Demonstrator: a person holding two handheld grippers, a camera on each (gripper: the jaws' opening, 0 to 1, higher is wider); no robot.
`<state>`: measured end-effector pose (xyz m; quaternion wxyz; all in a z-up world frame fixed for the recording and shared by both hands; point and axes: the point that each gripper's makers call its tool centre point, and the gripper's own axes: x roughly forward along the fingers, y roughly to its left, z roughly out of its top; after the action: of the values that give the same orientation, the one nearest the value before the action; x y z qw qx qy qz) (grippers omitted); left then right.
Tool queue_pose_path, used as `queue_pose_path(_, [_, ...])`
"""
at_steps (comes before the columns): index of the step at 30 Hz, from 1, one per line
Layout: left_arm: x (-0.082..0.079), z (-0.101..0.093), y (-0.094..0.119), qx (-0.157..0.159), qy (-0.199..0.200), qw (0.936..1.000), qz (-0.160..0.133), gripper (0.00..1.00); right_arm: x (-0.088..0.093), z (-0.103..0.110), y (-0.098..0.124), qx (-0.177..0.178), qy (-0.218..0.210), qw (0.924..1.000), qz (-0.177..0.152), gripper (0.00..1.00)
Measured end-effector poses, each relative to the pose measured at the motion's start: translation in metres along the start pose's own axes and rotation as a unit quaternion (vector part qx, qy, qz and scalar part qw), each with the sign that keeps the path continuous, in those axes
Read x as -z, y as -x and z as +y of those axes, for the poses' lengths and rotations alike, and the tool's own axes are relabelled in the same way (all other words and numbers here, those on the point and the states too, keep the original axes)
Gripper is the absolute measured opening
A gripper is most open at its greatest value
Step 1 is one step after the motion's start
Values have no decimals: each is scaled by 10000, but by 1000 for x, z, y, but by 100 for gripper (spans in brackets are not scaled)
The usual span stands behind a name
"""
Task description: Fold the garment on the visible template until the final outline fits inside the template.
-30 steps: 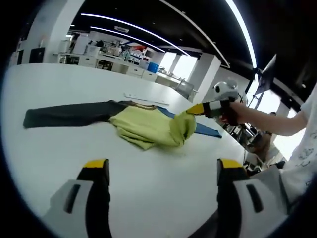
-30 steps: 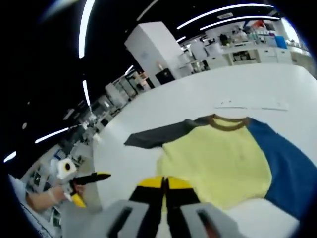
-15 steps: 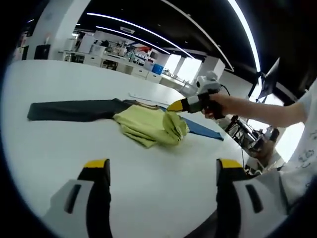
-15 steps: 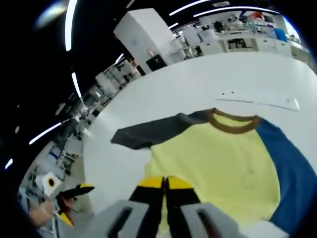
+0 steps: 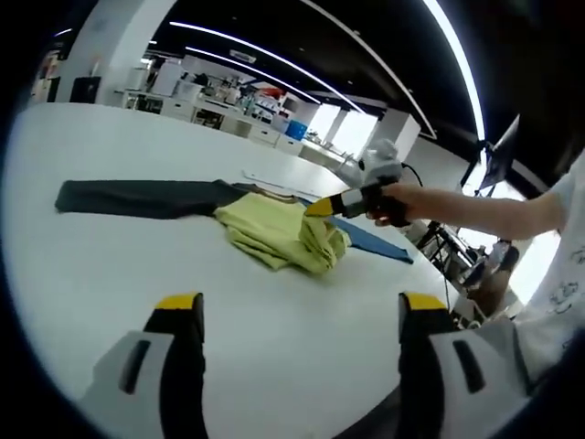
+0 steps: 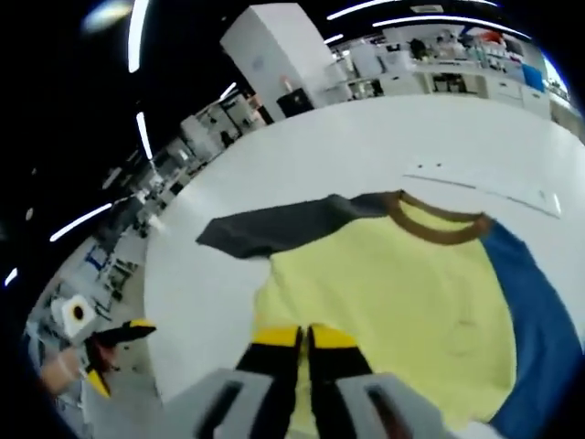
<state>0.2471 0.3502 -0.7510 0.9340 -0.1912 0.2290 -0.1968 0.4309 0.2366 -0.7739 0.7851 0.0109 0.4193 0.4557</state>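
White table (image 5: 82, 274) lies bare around the shirt (image 6: 402, 302); right tool (image 6: 294, 335) pinches its hem, left tool (image 5: 297, 306) gapes.

I see a broad white desk (image 5: 110, 274) under my work, running back toward a white pillar (image 6: 274, 50). Beyond it stand white cabinets (image 5: 206, 112) crowded with clutter, a blue bin (image 5: 297, 131), and long ceiling light strips (image 5: 256, 59). A dark monitor (image 5: 498, 160) sits off to one side

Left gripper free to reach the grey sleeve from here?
Probably yes. The left gripper is open, and only bare white table lies between it and the grey sleeve; the right gripper works the yellow fold farther right.
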Motion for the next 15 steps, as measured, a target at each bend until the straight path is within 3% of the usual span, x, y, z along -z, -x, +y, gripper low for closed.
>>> queue_pose_path(8, [3,-6,-5,59,-17,10000,50,84,-9,-2,17,-102,221,9995,-217,11])
queue_pose_path(15, [2,-6,-6,80,-26,10000,50,85,-4,-1,31,-102,513,9979,-378,27])
